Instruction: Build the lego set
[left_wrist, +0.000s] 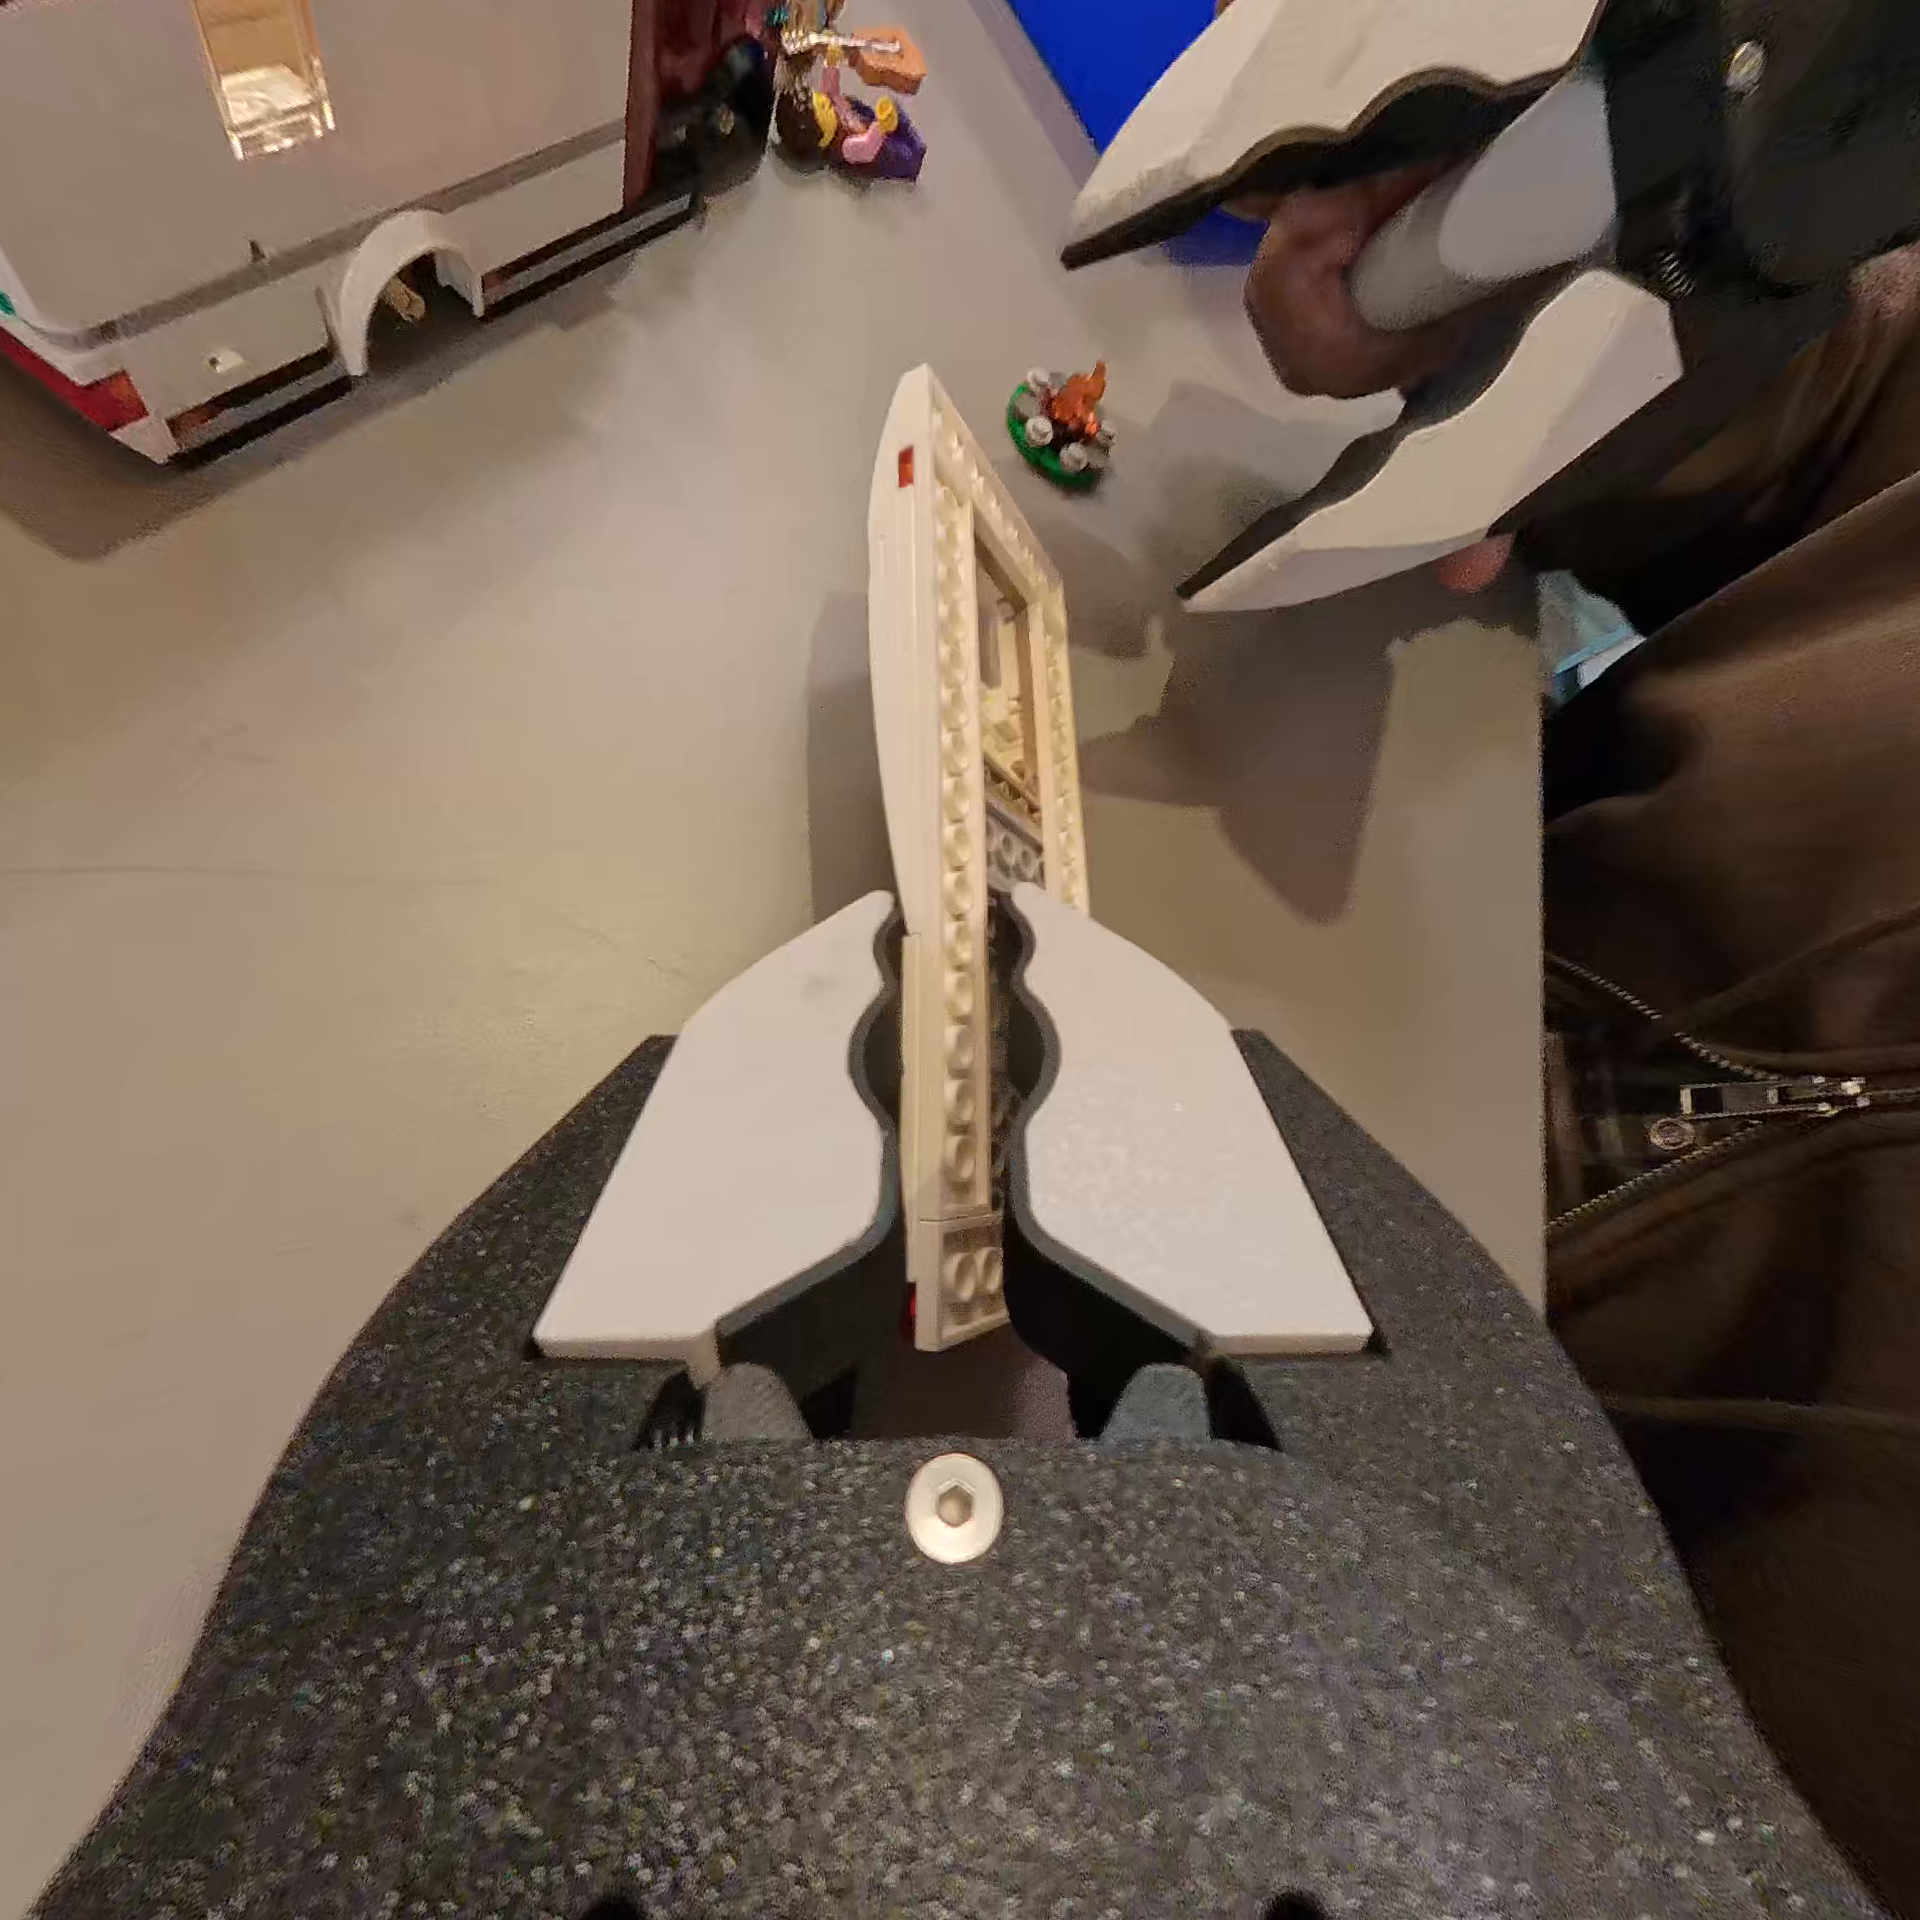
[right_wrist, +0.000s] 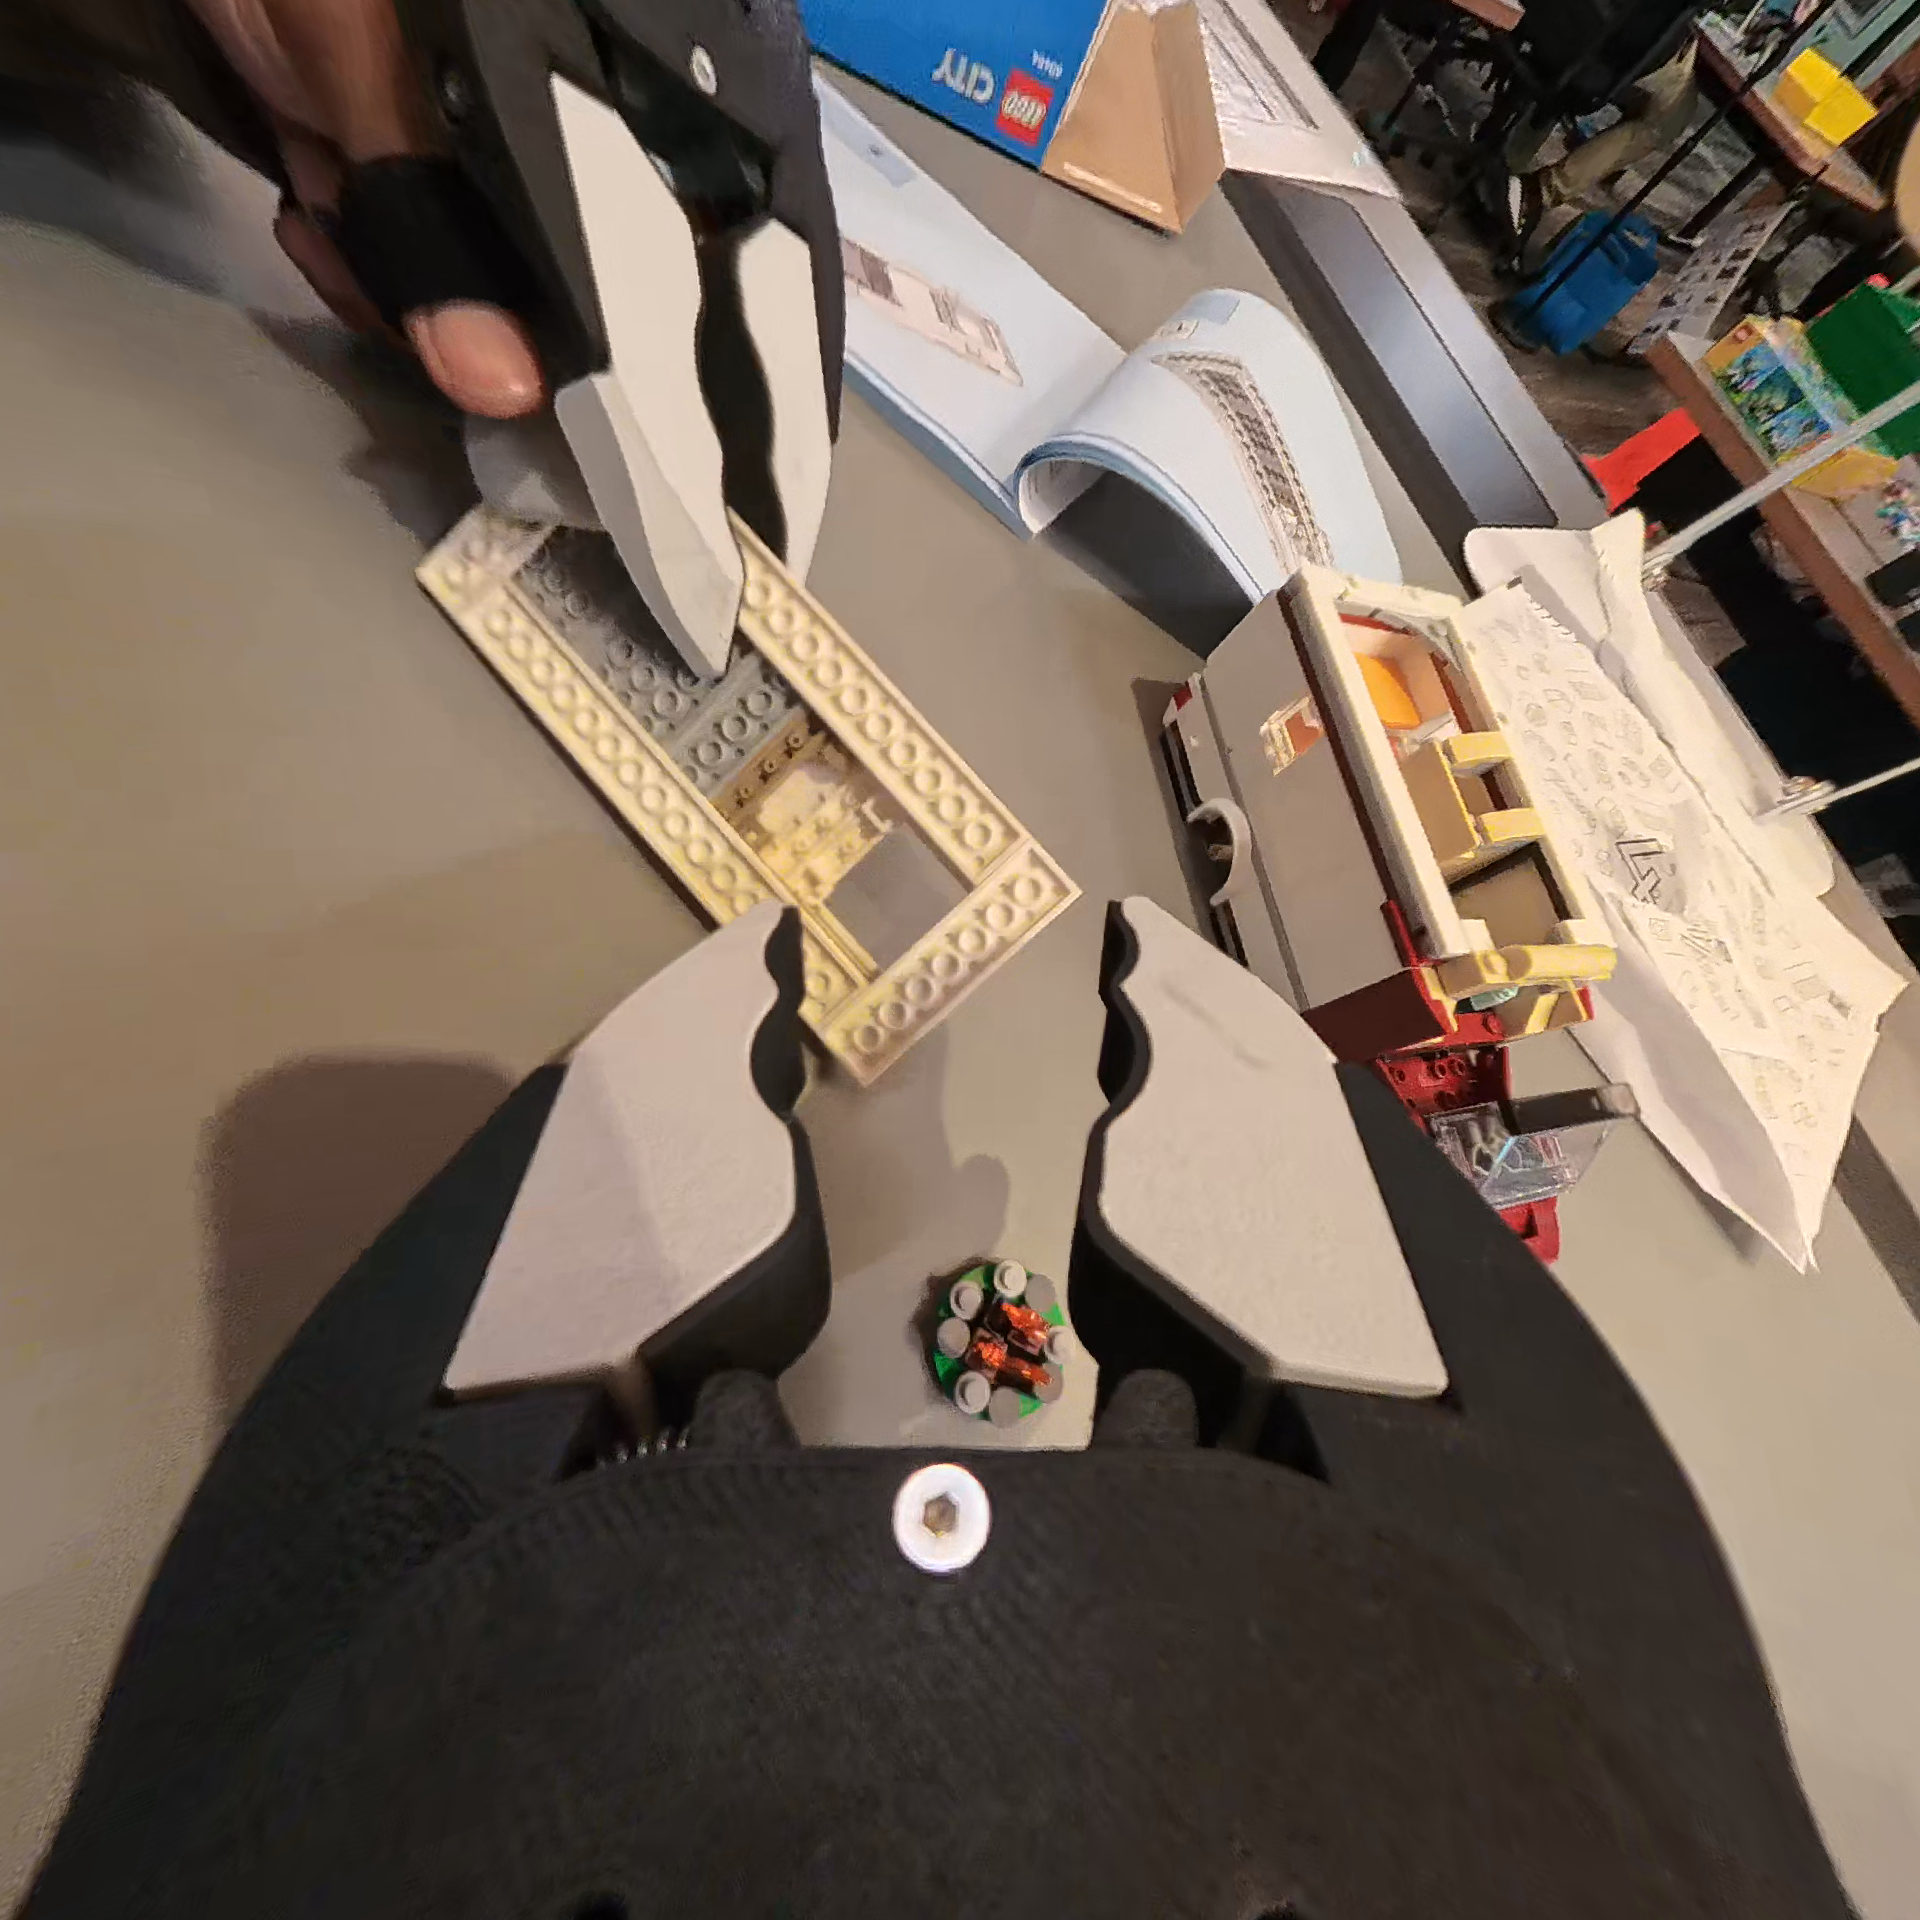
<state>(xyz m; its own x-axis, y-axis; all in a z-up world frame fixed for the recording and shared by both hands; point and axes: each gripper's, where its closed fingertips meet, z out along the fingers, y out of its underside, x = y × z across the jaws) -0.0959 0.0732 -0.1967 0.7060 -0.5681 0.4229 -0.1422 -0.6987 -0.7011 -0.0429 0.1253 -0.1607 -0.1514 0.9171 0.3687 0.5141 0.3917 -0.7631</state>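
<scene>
The left gripper (left_wrist: 951, 914) clamps a long cream brick-built frame panel (right_wrist: 727, 769) edgewise, its long axis pointing away toward the small green campfire model (left_wrist: 1062, 431). The right gripper (right_wrist: 951, 935) hangs wide open above that campfire, grasping nothing.

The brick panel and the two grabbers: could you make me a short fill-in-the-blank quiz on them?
1. The left gripper is shut on a cream-white brick ____.
2. The right gripper's fingers stand ____, with nothing between them.
3. The small campfire model sits on a round ____ base.
4. The toy camper has no ____, so its inside shows.

Missing words: panel; open; green; roof
</scene>
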